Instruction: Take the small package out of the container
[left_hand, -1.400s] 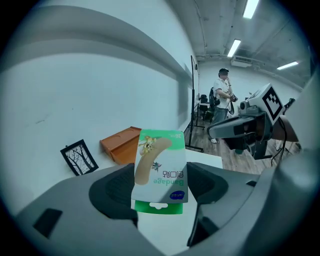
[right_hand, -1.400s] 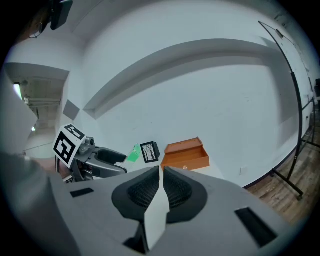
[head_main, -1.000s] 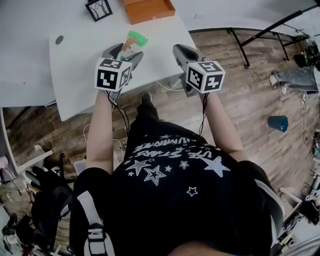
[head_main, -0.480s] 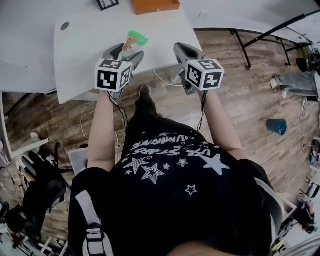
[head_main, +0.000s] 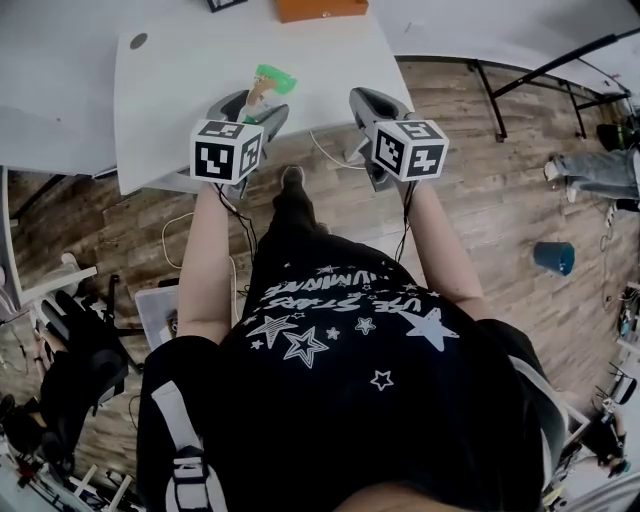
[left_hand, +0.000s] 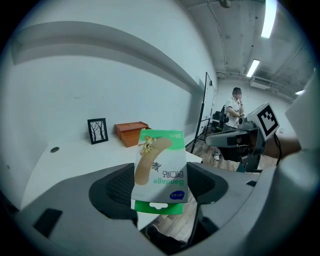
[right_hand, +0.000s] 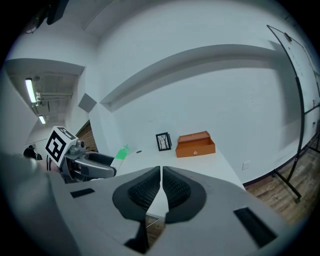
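A white table with rounded corners (head_main: 180, 90) spreads ahead of the left tool (left_hand: 161, 187) and the right tool (right_hand: 161, 187), backed by a plain pale wall (right_hand: 200, 90). Below and behind both tools lies a brown wood-plank floor (head_main: 480, 210), where thin white cables (head_main: 325, 158) loop just under the table edge. Right of the right tool, black metal stand legs (head_main: 540, 70) cross the floor, and a blue bucket (head_main: 554, 252) sits well apart. Long ceiling strip lights (left_hand: 253, 67) glow overhead.
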